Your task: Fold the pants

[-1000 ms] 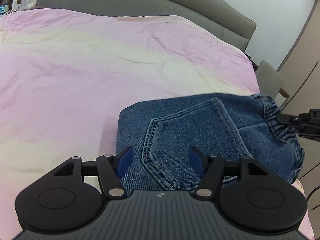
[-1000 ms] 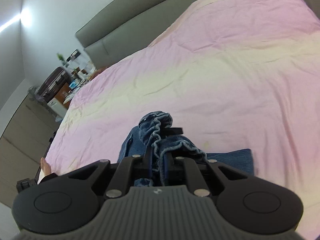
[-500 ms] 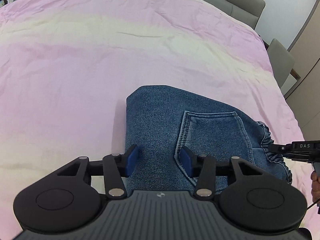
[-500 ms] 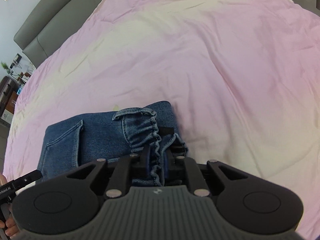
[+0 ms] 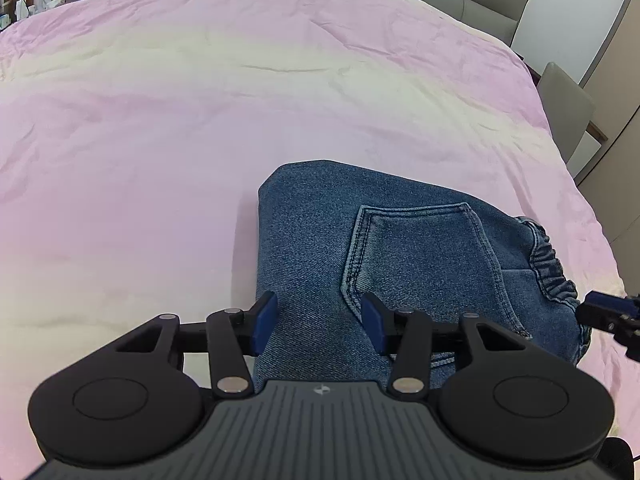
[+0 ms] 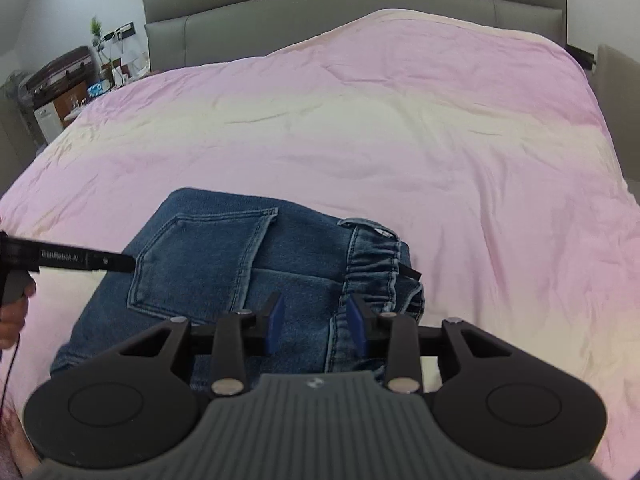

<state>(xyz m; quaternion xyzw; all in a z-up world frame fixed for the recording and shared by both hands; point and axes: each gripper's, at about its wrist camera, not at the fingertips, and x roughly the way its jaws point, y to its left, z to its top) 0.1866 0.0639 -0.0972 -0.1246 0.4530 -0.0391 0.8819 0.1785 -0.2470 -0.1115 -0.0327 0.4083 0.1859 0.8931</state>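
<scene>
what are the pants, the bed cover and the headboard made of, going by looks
Pants: blue denim, matte, with twill weave, pale stitching round the pocket and a gathered elastic waist. Bed cover: thin woven cloth, probably cotton, soft creases, pink fading to cream. Headboard: grey padded upholstery with seams, smooth; leather or fabric, unclear.
</scene>
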